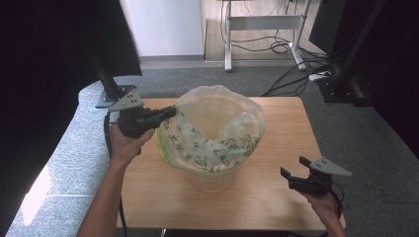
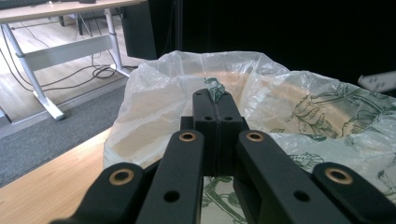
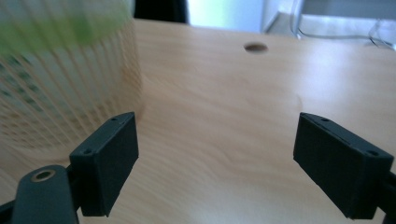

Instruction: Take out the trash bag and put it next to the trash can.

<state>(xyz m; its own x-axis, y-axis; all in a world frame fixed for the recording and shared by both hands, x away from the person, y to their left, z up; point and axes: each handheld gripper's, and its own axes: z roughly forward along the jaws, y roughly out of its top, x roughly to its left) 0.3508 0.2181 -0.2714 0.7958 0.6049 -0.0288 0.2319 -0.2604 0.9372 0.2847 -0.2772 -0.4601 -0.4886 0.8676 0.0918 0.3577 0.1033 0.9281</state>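
My left gripper (image 1: 170, 111) is pinched tight on the rim of the printed plastic bag (image 1: 212, 133), at its left side. The bag lines a cream lattice basket (image 1: 213, 181) standing mid-table. My right gripper (image 1: 295, 169) hangs spread and empty above the table's (image 1: 276, 197) near right corner, well apart from the basket.

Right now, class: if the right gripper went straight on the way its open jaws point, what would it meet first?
Probably bare tabletop. The right gripper looks across the wood with nothing between its jaws; the basket sits off to one side of that line, though the blur leaves the margin uncertain.
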